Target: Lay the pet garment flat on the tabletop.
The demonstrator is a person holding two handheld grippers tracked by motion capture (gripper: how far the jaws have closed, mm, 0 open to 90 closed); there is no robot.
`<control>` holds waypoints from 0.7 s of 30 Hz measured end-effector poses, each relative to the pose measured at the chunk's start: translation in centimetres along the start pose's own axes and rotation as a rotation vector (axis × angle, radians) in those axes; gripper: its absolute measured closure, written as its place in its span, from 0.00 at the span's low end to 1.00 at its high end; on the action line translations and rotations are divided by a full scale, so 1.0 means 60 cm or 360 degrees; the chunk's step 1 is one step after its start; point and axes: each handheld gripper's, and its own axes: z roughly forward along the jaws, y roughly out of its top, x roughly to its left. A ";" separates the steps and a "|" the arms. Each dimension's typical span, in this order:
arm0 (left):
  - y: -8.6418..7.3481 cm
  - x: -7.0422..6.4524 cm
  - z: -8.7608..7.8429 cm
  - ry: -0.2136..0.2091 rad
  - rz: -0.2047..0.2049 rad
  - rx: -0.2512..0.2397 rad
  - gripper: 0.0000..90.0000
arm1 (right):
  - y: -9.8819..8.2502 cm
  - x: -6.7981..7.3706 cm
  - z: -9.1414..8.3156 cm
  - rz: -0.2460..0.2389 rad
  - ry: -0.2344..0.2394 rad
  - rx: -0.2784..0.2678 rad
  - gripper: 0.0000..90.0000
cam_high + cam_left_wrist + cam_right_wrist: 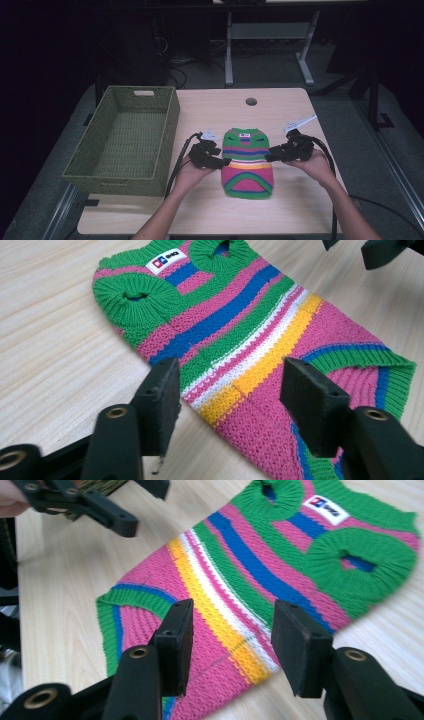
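While both claws stand spread and pinch nothing, the left claw (223, 162) and right claw (270, 154) flank a striped knitted sweater (247, 162) lying flat on the tabletop (280, 107), its edges between their jaws. Left of it sits a green woven basket (95, 150), holding nothing.

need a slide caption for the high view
Two hand-held claws, left and right, open at either side of a striped knitted sweater lying flat beside a green woven basket.
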 end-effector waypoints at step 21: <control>-0.021 -0.006 -0.020 0.0010 -0.0052 -0.0052 0.24 | -0.050 -0.010 -0.038 0.0049 -0.0105 0.0029 0.38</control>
